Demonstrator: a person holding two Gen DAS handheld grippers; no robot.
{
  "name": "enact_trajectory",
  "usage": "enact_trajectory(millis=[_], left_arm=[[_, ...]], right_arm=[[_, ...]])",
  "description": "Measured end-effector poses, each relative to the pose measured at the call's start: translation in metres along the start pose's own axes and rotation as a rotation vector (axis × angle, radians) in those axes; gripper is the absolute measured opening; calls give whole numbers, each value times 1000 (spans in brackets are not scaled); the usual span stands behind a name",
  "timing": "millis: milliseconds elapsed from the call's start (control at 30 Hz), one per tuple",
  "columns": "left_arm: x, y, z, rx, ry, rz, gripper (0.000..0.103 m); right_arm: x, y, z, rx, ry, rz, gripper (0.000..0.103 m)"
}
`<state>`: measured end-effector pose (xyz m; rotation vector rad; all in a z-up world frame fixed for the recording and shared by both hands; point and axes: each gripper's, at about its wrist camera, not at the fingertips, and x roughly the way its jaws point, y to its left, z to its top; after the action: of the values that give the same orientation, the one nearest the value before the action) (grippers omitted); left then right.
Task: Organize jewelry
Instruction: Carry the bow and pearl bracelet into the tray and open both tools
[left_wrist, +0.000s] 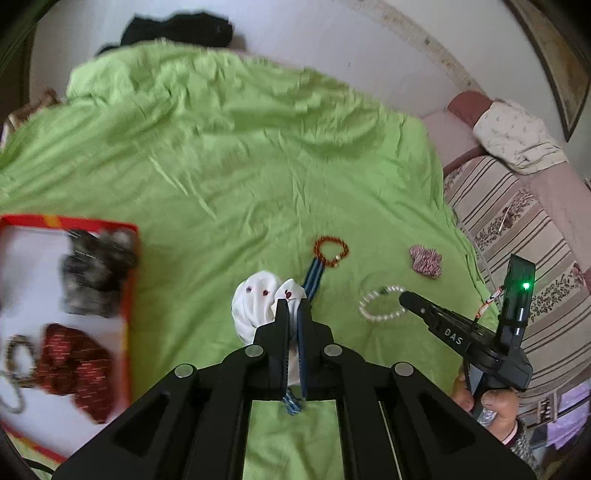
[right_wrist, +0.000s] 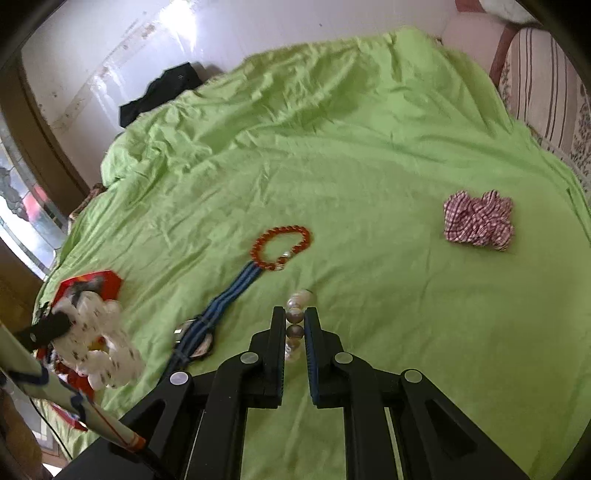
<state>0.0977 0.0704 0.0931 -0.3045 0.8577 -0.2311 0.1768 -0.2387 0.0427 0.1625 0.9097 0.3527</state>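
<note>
Two grippers: left gripper (left_wrist: 293, 304) clenched on white scrunchie (left_wrist: 255, 306); right gripper (right_wrist: 295, 314) grasping pearl bracelet (right_wrist: 295, 321). One red bead bracelet (right_wrist: 282, 245) beyond, touching blue strap (right_wrist: 225, 295), long axis toward it.

Soft daylight fills both views, with no hard shadows on the green sheet (left_wrist: 258, 166); in the right wrist view the white wall (right_wrist: 166, 40) at far left is glared out. The fisheye lens bends the edges and blackens the corners. Motion blur smears the red tray (left_wrist: 74, 225) at near left of the left wrist view.
</note>
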Motion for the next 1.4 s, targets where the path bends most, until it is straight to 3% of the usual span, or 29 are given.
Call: enact_trajectory(millis=[200, 300, 667, 1100, 1233, 1400], left_arm=[[-53, 21, -3, 3, -56, 44, 4], [-75, 41, -2, 6, -77, 106, 4], [-98, 145, 21, -68, -87, 271, 4], [-43, 264, 49, -206, -41, 354, 4], [-32, 297, 52, -269, -35, 358, 4], [-29, 314, 49, -305, -42, 348, 4]], right_arm=[[-33, 37, -6, -67, -31, 24, 10], [-43, 56, -7, -98, -37, 50, 10], [-46, 159, -12, -252, -21, 124, 11], [37, 319, -13, -415, 94, 232, 11], [70, 357, -13, -408, 150, 296, 11], [118, 376, -28, -416, 219, 260, 11]])
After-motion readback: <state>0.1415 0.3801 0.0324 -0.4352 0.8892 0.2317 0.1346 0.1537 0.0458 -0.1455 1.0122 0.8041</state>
